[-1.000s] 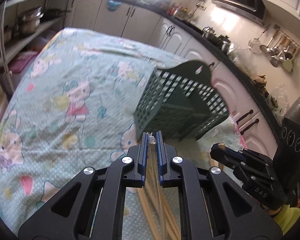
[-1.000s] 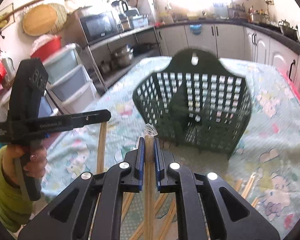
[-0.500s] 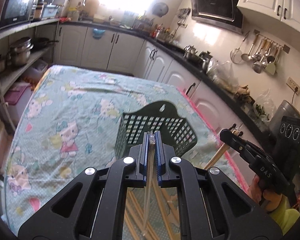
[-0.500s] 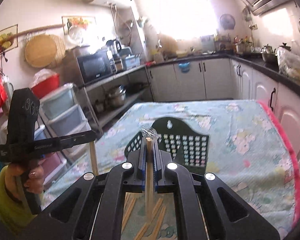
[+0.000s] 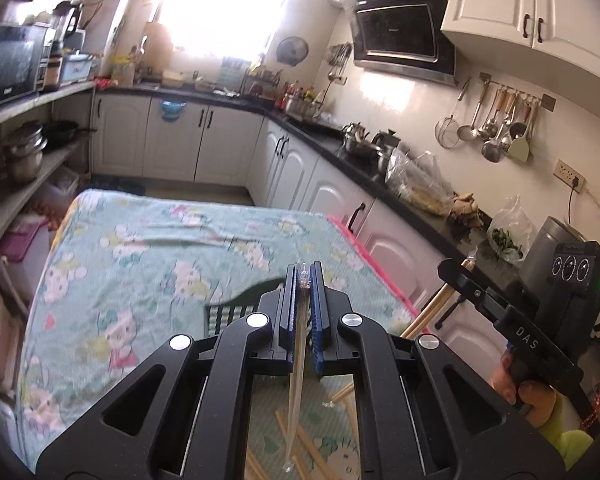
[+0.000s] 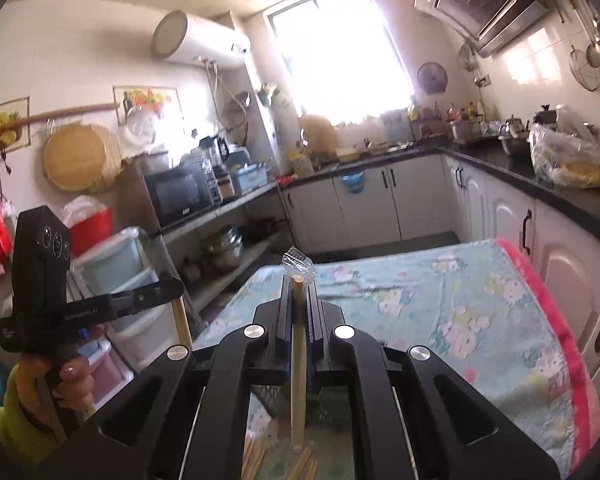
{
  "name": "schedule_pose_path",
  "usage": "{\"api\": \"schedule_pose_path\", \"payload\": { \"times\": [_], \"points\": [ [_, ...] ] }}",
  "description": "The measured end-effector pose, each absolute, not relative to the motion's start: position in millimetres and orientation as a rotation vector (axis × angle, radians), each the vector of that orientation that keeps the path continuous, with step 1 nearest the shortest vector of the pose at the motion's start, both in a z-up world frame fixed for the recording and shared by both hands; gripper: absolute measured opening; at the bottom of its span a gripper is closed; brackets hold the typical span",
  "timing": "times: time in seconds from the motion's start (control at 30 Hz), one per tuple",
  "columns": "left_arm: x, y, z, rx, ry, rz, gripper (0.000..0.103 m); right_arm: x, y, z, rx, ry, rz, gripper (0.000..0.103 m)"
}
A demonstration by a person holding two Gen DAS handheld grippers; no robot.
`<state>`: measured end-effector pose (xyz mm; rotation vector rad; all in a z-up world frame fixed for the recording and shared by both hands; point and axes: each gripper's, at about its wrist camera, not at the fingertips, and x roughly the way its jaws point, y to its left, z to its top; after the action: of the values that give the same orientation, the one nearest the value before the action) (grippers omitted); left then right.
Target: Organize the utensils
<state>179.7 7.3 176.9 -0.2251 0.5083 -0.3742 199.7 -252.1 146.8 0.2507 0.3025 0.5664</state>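
Observation:
My left gripper [image 5: 303,276] is shut on a wrapped pair of chopsticks [image 5: 298,364] that hangs down between its jaws. My right gripper [image 6: 299,280] is shut on another wrapped pair of wooden chopsticks [image 6: 299,372], held upright. Both are raised high above the table. The dark green utensil basket [image 5: 236,308] sits below, mostly hidden behind the left gripper; a dark part of it shows under the right gripper [image 6: 332,408]. Several loose chopsticks [image 5: 320,452] lie on the tablecloth beneath. The right gripper also shows in the left wrist view [image 5: 460,272], the left one in the right wrist view [image 6: 168,292].
The table carries a light green cartoon-print cloth [image 5: 140,248] with a pink edge [image 6: 556,320]. White cabinets and a black counter [image 5: 340,148] run along the right. Shelves with pots and a microwave [image 6: 180,192] stand on the left.
Both grippers have risen and tilted up with their chopsticks. The basket has dropped from the middle of both views to below the grippers.

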Motion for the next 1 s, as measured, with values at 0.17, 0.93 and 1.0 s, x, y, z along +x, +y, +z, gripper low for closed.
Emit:
{"api": "schedule_pose_path", "payload": {
  "times": [0.17,0.93,1.0],
  "points": [
    [189,-1,196,-0.208,0.452,-0.364,0.003,205,-265,165,0.274,0.238,0.53,0.006],
    [231,-3,205,-0.137,0.228,-0.199,0.003,249,-266,153,0.276,0.211,0.41,0.006],
    [234,-2,196,-0.141,0.226,-0.194,0.003,253,-265,148,0.286,0.226,0.408,0.006]
  ]
}}
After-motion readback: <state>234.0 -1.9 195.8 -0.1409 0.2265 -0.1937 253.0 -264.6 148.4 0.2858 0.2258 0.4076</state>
